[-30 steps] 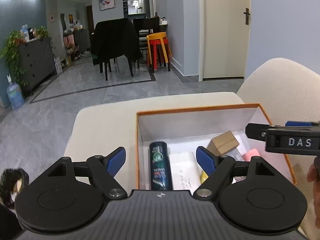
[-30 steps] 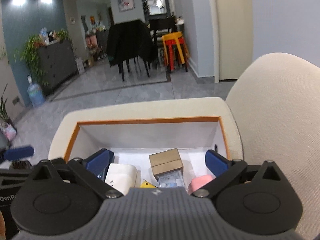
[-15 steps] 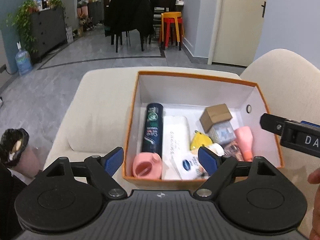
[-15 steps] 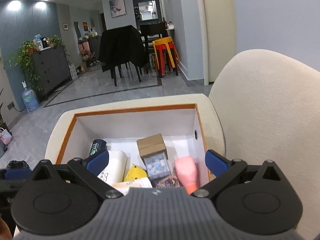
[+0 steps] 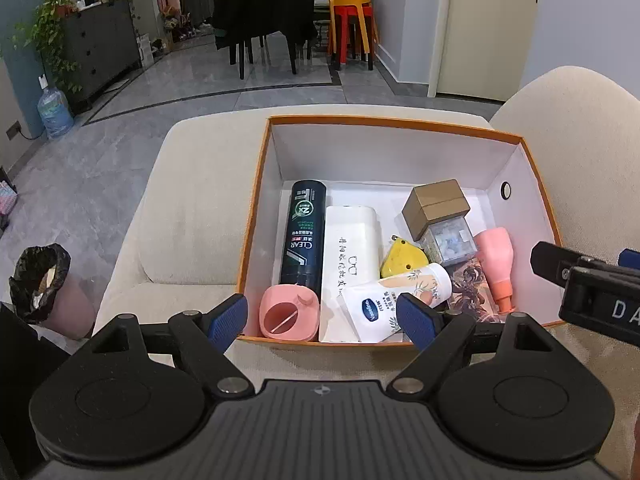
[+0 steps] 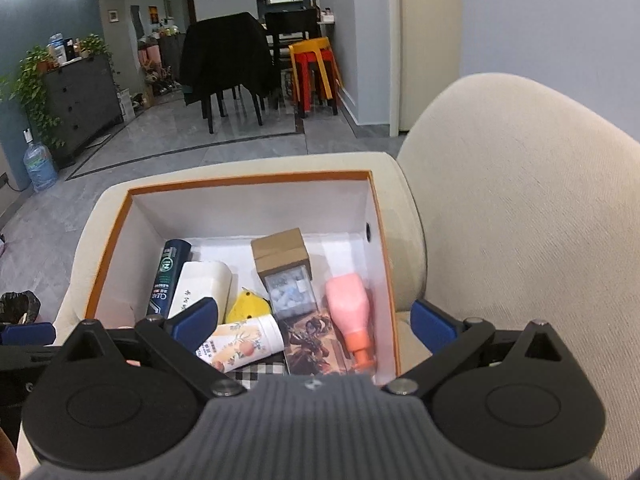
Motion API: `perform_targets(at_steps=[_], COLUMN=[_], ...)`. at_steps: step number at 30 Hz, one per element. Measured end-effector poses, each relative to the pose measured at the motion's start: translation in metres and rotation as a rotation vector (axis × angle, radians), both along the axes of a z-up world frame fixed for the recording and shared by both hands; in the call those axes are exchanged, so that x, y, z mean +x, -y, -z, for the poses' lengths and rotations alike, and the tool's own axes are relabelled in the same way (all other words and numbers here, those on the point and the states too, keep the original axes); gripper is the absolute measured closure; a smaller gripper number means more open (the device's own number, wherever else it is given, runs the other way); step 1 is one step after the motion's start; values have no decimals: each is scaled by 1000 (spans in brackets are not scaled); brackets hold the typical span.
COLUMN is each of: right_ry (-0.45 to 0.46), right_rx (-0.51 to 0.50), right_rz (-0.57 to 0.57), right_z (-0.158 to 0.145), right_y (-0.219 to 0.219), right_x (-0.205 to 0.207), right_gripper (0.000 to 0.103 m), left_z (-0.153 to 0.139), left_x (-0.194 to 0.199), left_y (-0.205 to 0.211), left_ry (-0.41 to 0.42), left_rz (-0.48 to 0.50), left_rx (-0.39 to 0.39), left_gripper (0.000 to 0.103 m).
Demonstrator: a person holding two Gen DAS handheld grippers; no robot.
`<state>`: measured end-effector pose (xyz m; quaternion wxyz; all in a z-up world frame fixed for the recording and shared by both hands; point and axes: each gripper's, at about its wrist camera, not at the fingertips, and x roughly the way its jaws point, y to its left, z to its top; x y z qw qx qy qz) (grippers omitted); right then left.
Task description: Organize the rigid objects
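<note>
An orange-rimmed white box [image 5: 392,120] [image 6: 248,178] sits on a cream sofa. It holds a dark CLEAR bottle [image 5: 304,236], a white case [image 5: 352,256], a pink cup [image 5: 290,312], a Vaseline tube [image 5: 396,292], a yellow piece [image 5: 402,258], a brown carton [image 5: 436,206] on a clear cube, and a pink bottle [image 5: 496,260] [image 6: 348,316]. My left gripper [image 5: 322,320] hangs open over the box's near edge, above the cup and tube. My right gripper [image 6: 315,322] is open over the near right part, holding nothing.
The sofa seat [image 5: 192,208] extends left of the box, and a rounded cushion [image 6: 540,200] rises at its right. A pink bin with a black bag [image 5: 40,280] stands on the grey floor at the left. Chairs and stacked stools [image 5: 352,24] stand far behind.
Both views have tipped downward and drawn back, so the box's near contents, the pink cup and the tube, now show. Both grippers stay open and empty.
</note>
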<state>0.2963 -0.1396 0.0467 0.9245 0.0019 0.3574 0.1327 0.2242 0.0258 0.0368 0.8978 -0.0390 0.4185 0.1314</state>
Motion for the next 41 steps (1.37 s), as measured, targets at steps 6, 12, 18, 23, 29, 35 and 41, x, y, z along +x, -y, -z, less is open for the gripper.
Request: perform_targets(at_steps=[6, 12, 18, 23, 29, 35, 41], right_ry=[1, -7, -10, -13, -14, -15, -17], right_rx=[4, -5, -5, -5, -6, -7, -8], right_rz=[8, 10, 18, 24, 25, 27, 28], right_z=[-1, 0, 0, 1, 1, 2, 2], right_y=[0, 0, 2, 4, 4, 4, 4], right_x=[-1, 1, 2, 3, 3, 4, 3], right_gripper=[3, 3, 3, 3, 3, 2, 3], left_z=[-3, -4, -4, -4, -6, -6, -4], left_x=[3, 4, 5, 6, 6, 7, 6], left_y=[9, 13, 17, 20, 21, 22, 23], left_ry=[2, 6, 8, 6, 7, 7, 12], left_rz=[23, 38, 48, 55, 62, 62, 71], left_rx=[26, 25, 28, 30, 34, 33, 33], left_gripper=[5, 5, 5, 5, 5, 5, 5])
